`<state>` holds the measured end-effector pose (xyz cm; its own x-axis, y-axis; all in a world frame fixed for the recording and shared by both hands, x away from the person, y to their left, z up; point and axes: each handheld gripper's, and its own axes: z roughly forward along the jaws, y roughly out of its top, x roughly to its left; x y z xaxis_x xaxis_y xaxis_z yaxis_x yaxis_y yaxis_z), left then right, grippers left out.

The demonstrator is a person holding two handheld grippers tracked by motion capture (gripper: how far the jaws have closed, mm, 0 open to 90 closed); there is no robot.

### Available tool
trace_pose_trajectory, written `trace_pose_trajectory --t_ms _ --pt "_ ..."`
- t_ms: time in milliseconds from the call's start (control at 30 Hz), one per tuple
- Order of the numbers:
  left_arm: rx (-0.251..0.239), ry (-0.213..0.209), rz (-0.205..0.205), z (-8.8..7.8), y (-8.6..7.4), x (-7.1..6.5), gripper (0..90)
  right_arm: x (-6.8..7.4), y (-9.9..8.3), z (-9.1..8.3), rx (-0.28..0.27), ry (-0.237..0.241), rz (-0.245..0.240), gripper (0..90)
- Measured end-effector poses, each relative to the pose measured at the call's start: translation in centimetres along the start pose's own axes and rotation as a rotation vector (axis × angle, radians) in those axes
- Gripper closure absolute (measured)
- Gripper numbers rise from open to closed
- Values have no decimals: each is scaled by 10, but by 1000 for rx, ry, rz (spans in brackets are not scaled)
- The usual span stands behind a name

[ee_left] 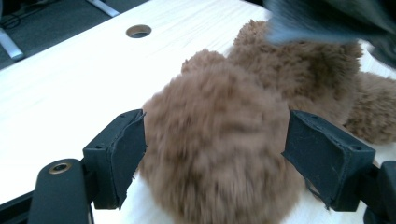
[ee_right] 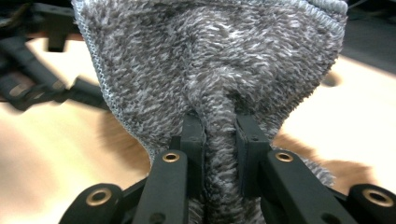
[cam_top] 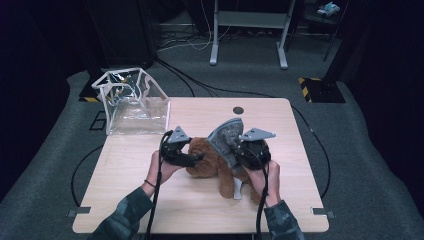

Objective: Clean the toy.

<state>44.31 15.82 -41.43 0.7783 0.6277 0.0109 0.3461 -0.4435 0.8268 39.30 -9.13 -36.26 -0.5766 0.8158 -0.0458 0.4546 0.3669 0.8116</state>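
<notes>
Lying on the tabletop point(cam_top: 150, 200) — brown plush toy point(cam_top: 212, 162), its rounded part flanked by the left tongs point(ee_left: 215, 156), spread apart, pads unpressed. Grey knit cloth point(ee_right: 210, 60) is pinched by the right tongs point(ee_right: 219, 154) — raised above the toy.

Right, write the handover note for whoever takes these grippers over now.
Left gripper: jaws open around the brown plush toy, pads at its sides, no firm pinch visible.
Right gripper: shut on a fold of the grey knit cloth, held up over the toy.
Things: the toy lies mid-table; a clear bag stands at the far left corner.
Done: cloth picked up.
Left: probably getting the cloth onto the toy; nothing is over it yet.
</notes>
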Motion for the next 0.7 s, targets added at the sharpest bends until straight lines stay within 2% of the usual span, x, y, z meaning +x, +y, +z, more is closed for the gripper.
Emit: trace_pose_trajectory --t_ms 67,100,133,167,200,233,267,300,367,433,500,600,700 --pt "41 -26 23 13 11 1 182 -7 9 8 28 -32 -7 768" --pt "41 -26 23 13 11 1 180 -7 9 8 28 -32 -7 768" --pt "70 -28 41 27 16 -1 183 -10 16 23 68 -43 8 767" --pt "70 -28 41 27 16 -1 186 -10 16 23 68 -43 8 767" --pt "109 -51 45 40 16 -4 196 -11 20 41 118 -49 4 766" --pt "109 -51 45 40 16 -4 194 -12 20 52 146 -54 -6 766" --pt "136 -32 41 51 9 -9 184 -12 18 62 173 -55 -2 765" --pt "127 -18 37 54 4 -11 175 -13 16 72 202 -58 12 764" --pt "109 5 31 59 -8 -14 175 -17 9 86 216 -47 31 765" --pt "75 7 -5 61 -17 -16 175 -19 4 93 219 -26 60 766" --pt "55 9 0 61 -20 -17 179 -19 1 96 231 -36 44 768" --pt "62 4 -2 61 -22 -17 194 -23 -1 98 248 -45 36 772" --pt "55 4 -9 63 -23 -16 199 -29 -3 95 272 -88 33 775"
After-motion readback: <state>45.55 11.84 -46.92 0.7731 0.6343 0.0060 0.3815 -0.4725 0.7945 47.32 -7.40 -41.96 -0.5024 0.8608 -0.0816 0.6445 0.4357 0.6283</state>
